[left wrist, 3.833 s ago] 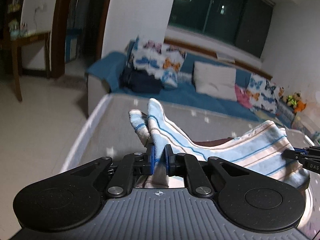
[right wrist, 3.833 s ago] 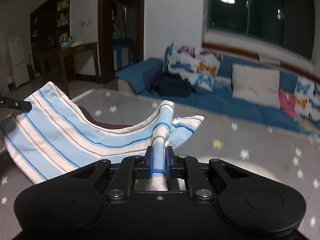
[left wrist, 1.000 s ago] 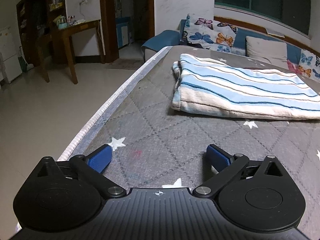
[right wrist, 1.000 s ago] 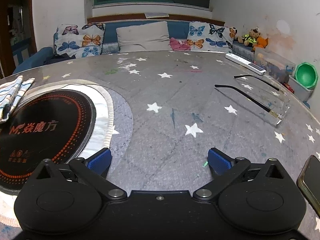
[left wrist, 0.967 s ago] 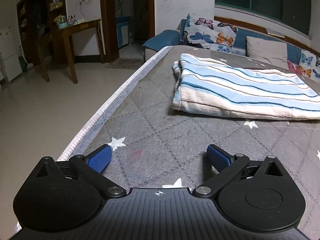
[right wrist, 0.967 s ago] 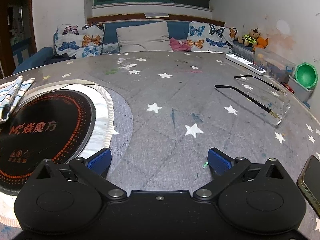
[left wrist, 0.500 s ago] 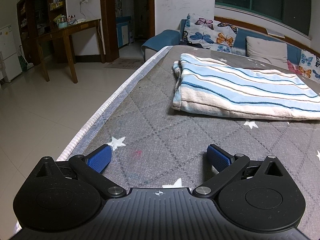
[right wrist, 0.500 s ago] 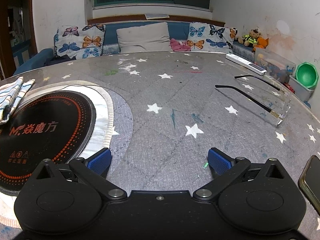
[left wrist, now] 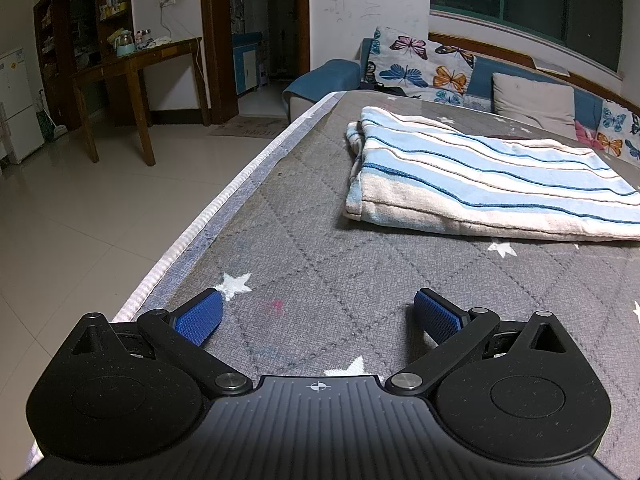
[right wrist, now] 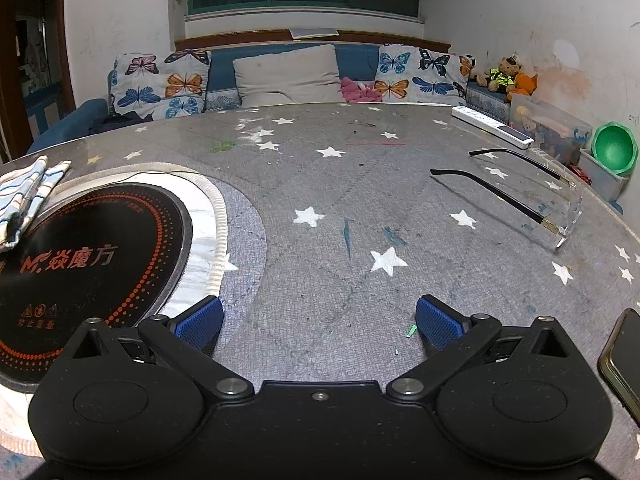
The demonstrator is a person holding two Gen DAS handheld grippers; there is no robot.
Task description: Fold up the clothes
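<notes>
A blue and cream striped garment (left wrist: 480, 176) lies folded flat on the grey star-patterned table (left wrist: 320, 264), ahead and to the right in the left wrist view. My left gripper (left wrist: 318, 316) rests low over the table well short of it, open, with nothing between its blue pads. In the right wrist view only a corner of the striped garment (right wrist: 24, 196) shows at the far left edge. My right gripper (right wrist: 320, 320) is open over bare tabletop, far from the cloth, holding nothing.
A black induction hob (right wrist: 80, 264) is set into the table (right wrist: 360, 184) left of my right gripper. Clear-framed glasses (right wrist: 532, 196), a white remote (right wrist: 492, 126) and a phone (right wrist: 624, 352) lie to the right. The table's left edge (left wrist: 208, 220) drops to tiled floor. A cushioned sofa (right wrist: 280, 76) lines the far side.
Since 3.8 s ago both grippers let go of the garment, which now lies folded on the table, and drew back low and open. Over the last second nothing has moved.
</notes>
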